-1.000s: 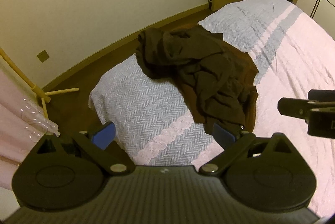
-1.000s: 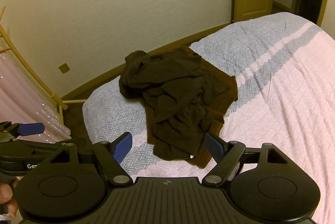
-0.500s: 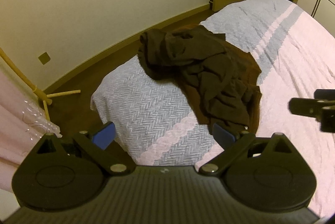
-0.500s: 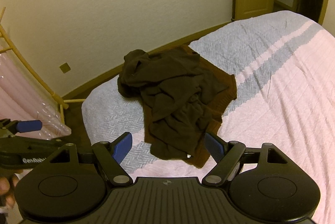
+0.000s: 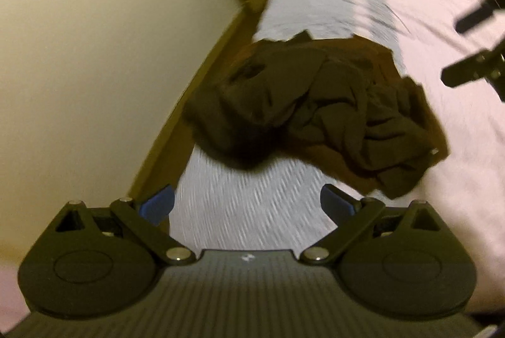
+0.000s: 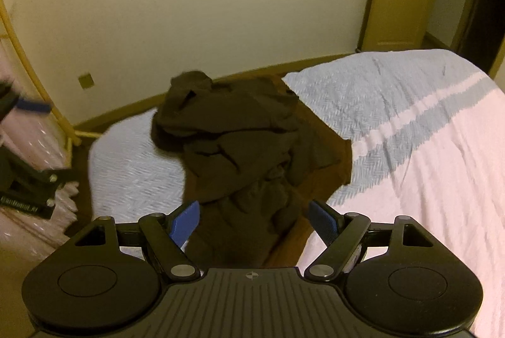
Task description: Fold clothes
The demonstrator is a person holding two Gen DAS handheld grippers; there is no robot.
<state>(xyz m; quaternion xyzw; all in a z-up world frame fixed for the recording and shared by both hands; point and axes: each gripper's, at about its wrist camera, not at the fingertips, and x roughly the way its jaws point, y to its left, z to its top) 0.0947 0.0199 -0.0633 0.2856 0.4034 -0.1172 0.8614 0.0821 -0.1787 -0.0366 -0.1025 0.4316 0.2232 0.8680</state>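
The dark brown clothes lie in a crumpled heap near the left edge of the bed, on its blue and pink cover. The left tool is released, its blue pads wide apart above the bare cover, near the heap but not touching it. The right tool is released too, and the near end of the heap shows between its pads. The left view is blurred, so folds are hard to read. How many garments are there, I cannot tell.
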